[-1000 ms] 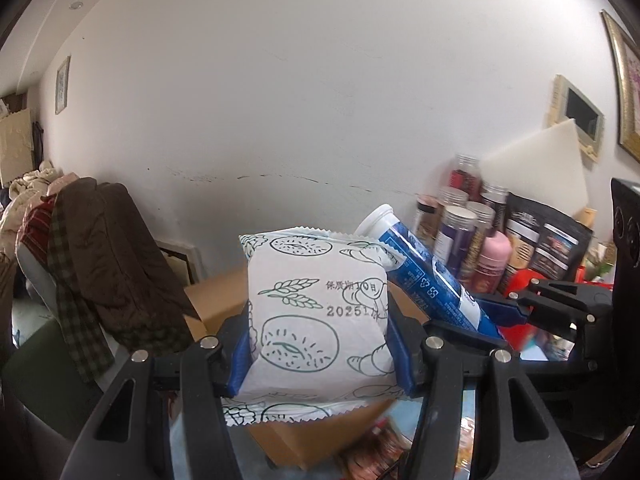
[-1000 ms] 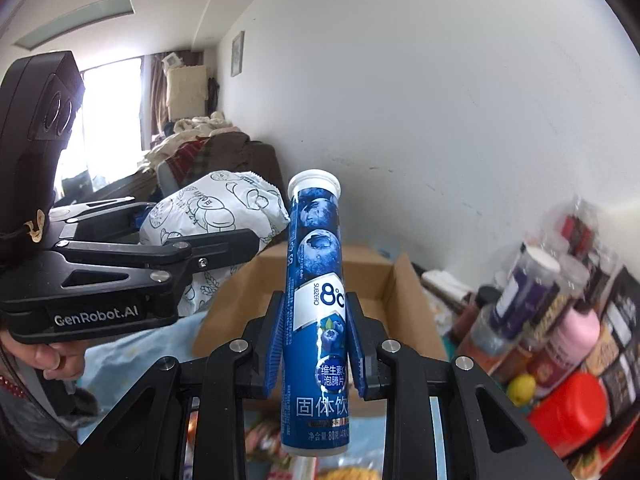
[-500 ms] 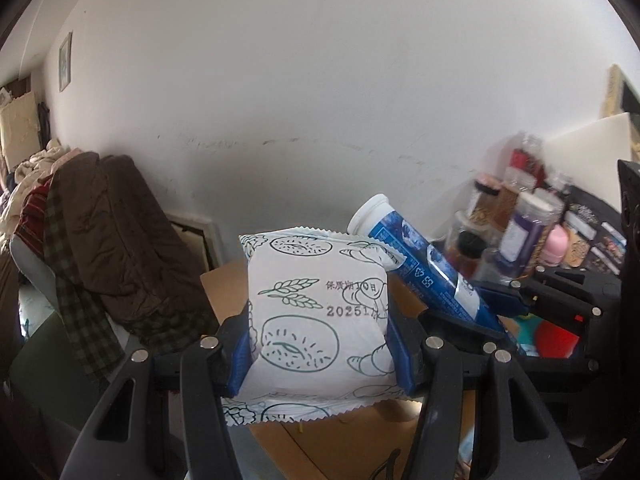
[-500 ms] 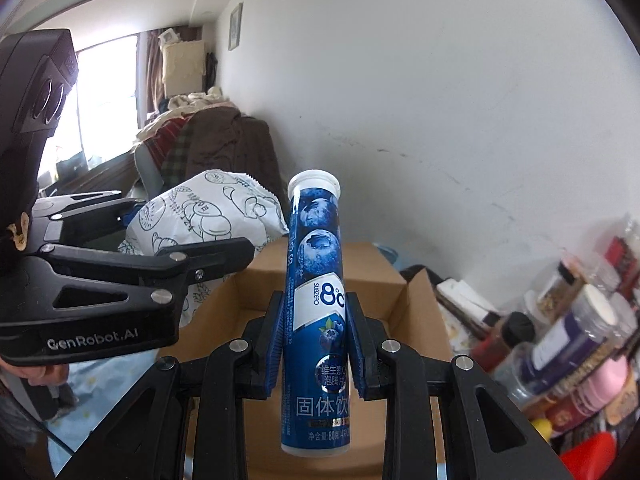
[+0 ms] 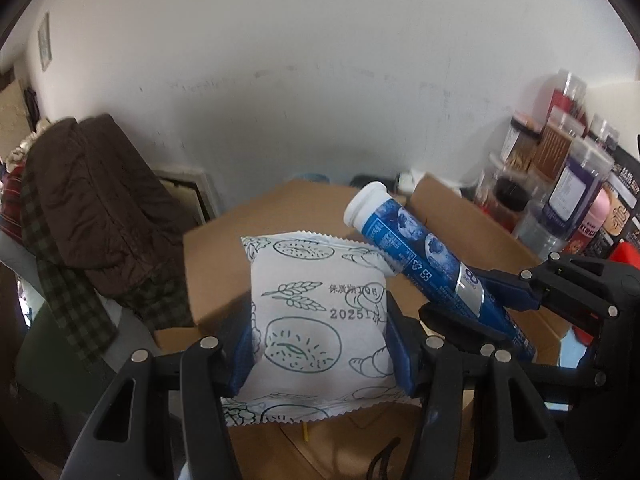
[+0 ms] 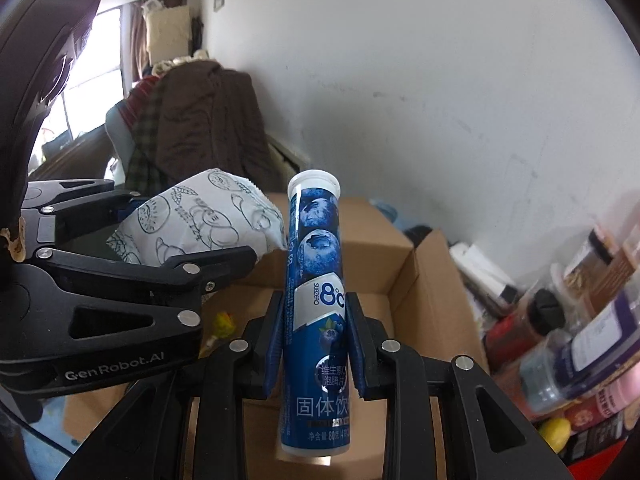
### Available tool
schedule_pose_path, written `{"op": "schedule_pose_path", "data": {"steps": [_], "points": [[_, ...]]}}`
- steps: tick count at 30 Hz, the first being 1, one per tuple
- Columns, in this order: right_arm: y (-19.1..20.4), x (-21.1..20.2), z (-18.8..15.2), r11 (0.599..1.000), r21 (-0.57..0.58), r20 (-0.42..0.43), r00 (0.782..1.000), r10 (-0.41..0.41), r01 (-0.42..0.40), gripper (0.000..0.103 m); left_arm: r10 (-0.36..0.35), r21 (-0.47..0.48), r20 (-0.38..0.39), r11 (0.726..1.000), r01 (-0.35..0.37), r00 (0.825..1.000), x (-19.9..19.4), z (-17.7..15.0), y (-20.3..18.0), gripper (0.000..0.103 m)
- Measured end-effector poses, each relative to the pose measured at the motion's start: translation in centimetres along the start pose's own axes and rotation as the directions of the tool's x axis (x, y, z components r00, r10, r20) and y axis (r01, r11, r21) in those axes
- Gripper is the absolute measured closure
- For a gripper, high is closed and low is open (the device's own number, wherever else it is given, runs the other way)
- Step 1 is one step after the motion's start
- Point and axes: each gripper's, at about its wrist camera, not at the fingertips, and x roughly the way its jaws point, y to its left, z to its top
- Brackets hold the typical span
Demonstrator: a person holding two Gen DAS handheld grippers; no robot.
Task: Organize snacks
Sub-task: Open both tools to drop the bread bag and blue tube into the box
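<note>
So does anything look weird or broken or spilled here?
Nothing looks broken or spilled. The left gripper is shut on a puffy white snack bag, the right gripper on a blue tube with its cap on. Both hang over an open cardboard box. The jars at right look crowded and blurry.

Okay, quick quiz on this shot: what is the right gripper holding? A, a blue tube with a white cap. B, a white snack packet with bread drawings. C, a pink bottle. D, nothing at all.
A: in the right wrist view the right gripper has its pads clamped on the blue tube, white cap on top; the white snack packet sits in the left gripper.
</note>
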Motion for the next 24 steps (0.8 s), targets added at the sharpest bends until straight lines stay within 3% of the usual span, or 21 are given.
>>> {"op": "schedule_pose_path", "data": {"steps": [14,16,18,24], "points": [[-1.7,4.0,-0.6,0.996,0.086,-0.154,0.987,0.034,-0.021,0.075,0.037,0.029,-0.082,0.999,-0.035,0.996,3.0,0.4,-0.5,0.048],[-1.9,4.1,-0.7,0.995,0.095,-0.161,0.986,0.034,-0.019,0.071,0.041,0.016,-0.097,0.999,-0.039,0.994,3.3,0.2,-0.1,0.048],[-2.0,4.0,-0.8,0.995,0.095,-0.159,0.987,0.02,-0.005,0.052,0.04,0.004,-0.106,0.999,-0.04,0.994,3.5,0.1,0.2,0.048],[-1.5,3.0,-0.7,0.997,0.066,-0.141,0.99,-0.019,0.029,0.05,0.056,-0.015,-0.11,0.998,-0.058,0.992,2.9,-0.2,0.7,0.048]]}}
